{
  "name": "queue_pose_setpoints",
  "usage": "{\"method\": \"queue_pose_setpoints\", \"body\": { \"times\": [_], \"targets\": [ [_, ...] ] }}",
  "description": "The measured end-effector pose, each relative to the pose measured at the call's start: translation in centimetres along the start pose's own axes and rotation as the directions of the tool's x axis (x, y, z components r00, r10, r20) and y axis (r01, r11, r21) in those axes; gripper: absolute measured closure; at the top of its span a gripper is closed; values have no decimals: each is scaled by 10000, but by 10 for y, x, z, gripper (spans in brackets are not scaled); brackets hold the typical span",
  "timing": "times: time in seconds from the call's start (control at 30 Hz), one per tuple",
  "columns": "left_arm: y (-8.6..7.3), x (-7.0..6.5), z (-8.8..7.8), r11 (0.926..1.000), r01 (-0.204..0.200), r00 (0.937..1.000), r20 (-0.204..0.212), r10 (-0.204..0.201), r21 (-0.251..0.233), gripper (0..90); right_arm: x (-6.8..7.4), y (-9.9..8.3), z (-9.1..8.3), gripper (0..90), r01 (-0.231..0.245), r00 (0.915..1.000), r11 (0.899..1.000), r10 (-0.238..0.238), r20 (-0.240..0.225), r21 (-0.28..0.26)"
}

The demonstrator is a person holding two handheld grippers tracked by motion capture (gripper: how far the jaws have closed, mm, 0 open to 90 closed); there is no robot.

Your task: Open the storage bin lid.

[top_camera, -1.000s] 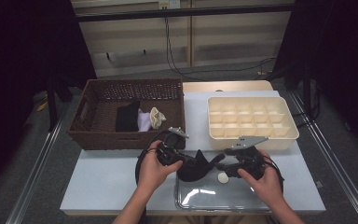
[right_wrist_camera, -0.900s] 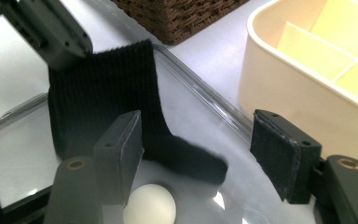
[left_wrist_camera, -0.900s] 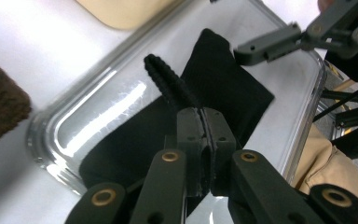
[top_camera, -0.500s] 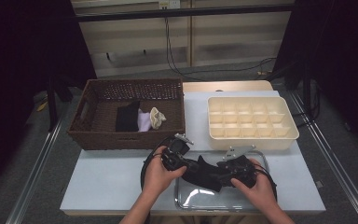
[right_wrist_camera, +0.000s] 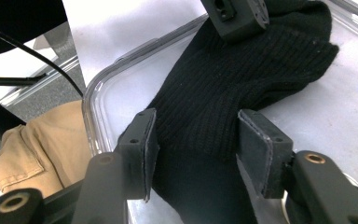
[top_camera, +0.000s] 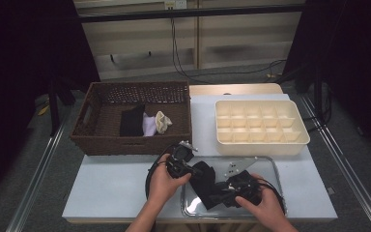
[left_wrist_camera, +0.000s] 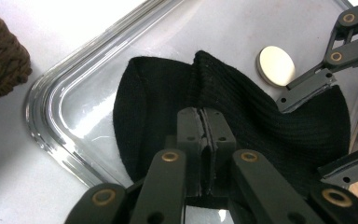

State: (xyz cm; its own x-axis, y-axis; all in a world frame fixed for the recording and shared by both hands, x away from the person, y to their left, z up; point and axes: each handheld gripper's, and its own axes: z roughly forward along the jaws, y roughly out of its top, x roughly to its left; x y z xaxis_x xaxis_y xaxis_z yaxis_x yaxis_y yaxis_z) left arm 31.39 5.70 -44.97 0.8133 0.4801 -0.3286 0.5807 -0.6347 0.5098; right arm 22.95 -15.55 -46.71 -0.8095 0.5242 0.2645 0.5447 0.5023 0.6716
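High view, left to right: brown wicker basket (top_camera: 89,140) with a black cloth (top_camera: 132,121), a pale cloth (top_camera: 149,125) and a cream bundle (top_camera: 163,122) inside; clear tray (top_camera: 270,166) at the near table edge; cream compartment box (top_camera: 261,124) behind it at right. Black sock (top_camera: 205,186) lies in the tray, stretched between left gripper (top_camera: 189,170) and right gripper (top_camera: 224,193).

Left gripper view adds what the high view hides: jaws clenched tight on a pinched ridge of the sock (left_wrist_camera: 242,121), pads meeting with only fabric between. Also a small pale round disc (left_wrist_camera: 275,65) on the tray floor just beside the sock, plus the other gripper's jaws at right, one pad over the sock edge.

Right gripper view: jaws have just been closing, sock (right_wrist_camera: 233,84) between them; the pads flank the fabric, both pads at the fabric's edges, not visibly squeezing it. Tan trouser fabric (right_wrist_camera: 32,140) at lower left, below the table edge.

Sock: black ribbed knit, soft, bunched and creased at the pinch, partly lifted. Tray (left_wrist_camera: 56,126): glossy transparent plastic, rounded corners, raised rim. Basket woven, rectangular. Box rigid, gridded.
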Motion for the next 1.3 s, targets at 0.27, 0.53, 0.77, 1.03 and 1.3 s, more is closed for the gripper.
{"method": "queue_pose_setpoints", "body": {
  "times": [0.27, 0.53, 0.77, 1.03, 1.3],
  "targets": [
    [-4, -5, -5, 9996, -230, 9988, 418, 236, -145, 869, -25, 5, -20, 500, -354, 9913, 9973, 433, 1240, -648],
    [-2, -11, -19, 9984, -322, 9981, 512, 346, -462, 869, -34, 7, -16, 574, -402, 9826, 9980, 483, 1794, -485],
    [-1, -12, -29, 9971, -416, 9973, 581, 453, -635, 870, -38, 10, -13, 611, -266, 9770, 9991, 329, 2108, -326],
    [0, -13, -36, 9965, -481, 9976, 472, 514, -685, 871, -33, 14, 0, 560, -195, 9877, 9989, 259, 1542, -431],
    [-5, -9, -30, 9979, -352, 9985, 397, 374, -540, 871, -18, 16, 14, 609, 538, 9914, 9983, -505, 1207, -238]
  ]
}}
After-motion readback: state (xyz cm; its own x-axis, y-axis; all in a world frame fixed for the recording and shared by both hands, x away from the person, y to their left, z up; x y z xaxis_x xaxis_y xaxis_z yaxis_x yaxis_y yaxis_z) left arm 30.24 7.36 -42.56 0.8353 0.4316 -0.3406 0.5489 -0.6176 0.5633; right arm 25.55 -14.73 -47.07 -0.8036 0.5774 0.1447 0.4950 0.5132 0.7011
